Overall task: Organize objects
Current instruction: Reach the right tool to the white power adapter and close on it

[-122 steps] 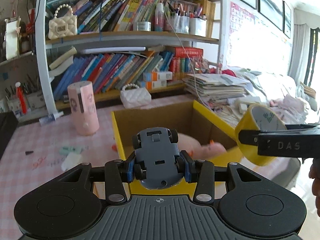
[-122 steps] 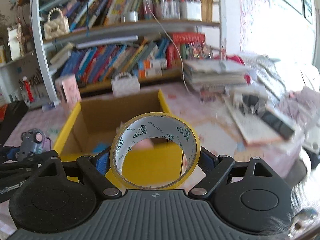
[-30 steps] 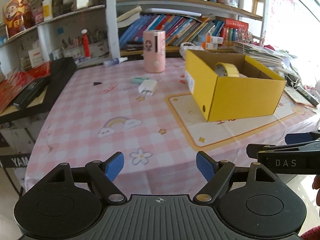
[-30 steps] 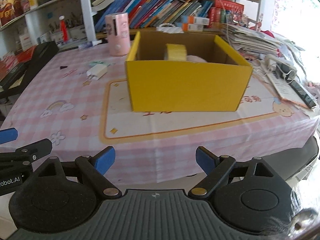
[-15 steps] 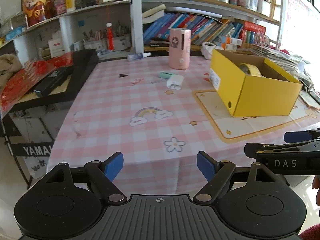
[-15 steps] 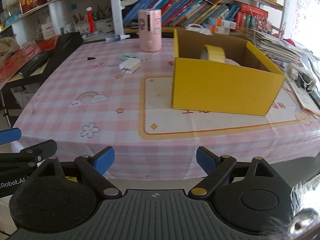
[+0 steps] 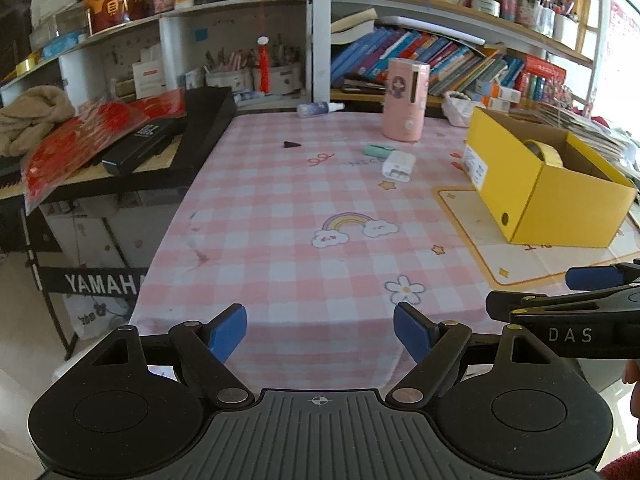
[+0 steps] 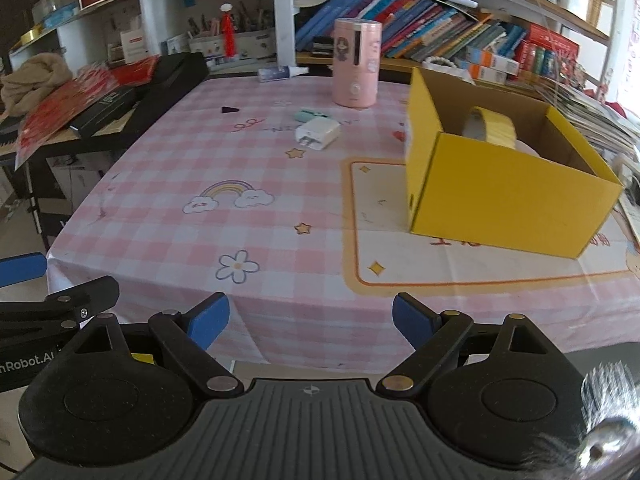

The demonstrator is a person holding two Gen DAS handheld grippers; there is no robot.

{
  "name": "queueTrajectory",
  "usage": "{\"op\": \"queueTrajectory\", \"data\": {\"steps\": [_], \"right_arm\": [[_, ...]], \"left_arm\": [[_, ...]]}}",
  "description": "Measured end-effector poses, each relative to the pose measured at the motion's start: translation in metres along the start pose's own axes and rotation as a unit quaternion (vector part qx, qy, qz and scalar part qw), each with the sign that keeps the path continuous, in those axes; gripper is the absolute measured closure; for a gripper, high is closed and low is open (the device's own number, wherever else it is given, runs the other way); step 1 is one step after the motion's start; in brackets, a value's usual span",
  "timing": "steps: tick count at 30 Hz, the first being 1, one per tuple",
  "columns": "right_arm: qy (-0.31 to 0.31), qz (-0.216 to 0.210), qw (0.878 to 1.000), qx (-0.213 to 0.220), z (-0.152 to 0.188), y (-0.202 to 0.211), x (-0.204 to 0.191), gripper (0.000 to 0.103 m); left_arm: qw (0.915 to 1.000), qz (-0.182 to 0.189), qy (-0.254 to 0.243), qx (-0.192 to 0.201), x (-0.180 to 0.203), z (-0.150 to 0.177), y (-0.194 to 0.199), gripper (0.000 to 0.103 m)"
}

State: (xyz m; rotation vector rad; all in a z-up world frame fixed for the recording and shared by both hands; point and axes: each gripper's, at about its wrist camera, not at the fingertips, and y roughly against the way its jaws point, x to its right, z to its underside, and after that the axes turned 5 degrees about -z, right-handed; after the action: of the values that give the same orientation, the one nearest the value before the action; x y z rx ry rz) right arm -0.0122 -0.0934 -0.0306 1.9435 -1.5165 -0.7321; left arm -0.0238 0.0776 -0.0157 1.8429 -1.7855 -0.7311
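Both claws are wide apart and hold nothing: the left claw (image 7: pixel 320 330) and the right claw (image 8: pixel 311 320). The yellow box (image 8: pixel 504 196) sits on the bench (image 8: pixel 280 232). The tape roll (image 8: pixel 494 127) is inside the box.

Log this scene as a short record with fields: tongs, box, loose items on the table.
left tongs: open, empty
right tongs: open, empty
yellow box: on the table, open top
tape roll: inside the box, on edge
white charger: on the pink checked tablecloth, outside the box
mint green item: just behind the charger
pink canister: upright, far side
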Motion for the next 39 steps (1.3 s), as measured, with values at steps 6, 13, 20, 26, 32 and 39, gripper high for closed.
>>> {"op": "queueTrajectory", "data": {"steps": [6, 13, 20, 26, 32, 39], "right_arm": [[0.006, -0.010, 1.000, -0.007, -0.010, -0.017, -0.001, 0.015], [0.007, -0.023, 1.000, -0.019, -0.035, -0.051, 0.003, 0.015], [0.016, -0.026, 1.000, -0.009, -0.071, -0.082, 0.007, 0.017], [0.016, -0.028, 0.999, -0.001, -0.104, -0.107, 0.016, 0.019], [0.002, -0.024, 1.000, 0.003, -0.139, -0.142, 0.028, 0.024], [-0.013, -0.016, 1.000, -0.005, -0.174, -0.188, 0.037, 0.026]], "left_arm": [[0.9999, -0.007, 0.002, -0.008, -0.003, -0.007, -0.015, 0.020], [0.9998, -0.018, -0.001, -0.010, -0.003, -0.029, -0.043, 0.020], [0.9996, -0.026, 0.008, -0.006, -0.004, -0.063, -0.073, 0.020], [0.9992, -0.034, 0.022, 0.003, -0.006, -0.093, -0.096, 0.020], [0.9985, -0.045, 0.027, 0.014, -0.006, -0.120, -0.116, 0.020], [0.9981, -0.050, 0.034, 0.012, -0.004, -0.142, -0.142, 0.020]]}}
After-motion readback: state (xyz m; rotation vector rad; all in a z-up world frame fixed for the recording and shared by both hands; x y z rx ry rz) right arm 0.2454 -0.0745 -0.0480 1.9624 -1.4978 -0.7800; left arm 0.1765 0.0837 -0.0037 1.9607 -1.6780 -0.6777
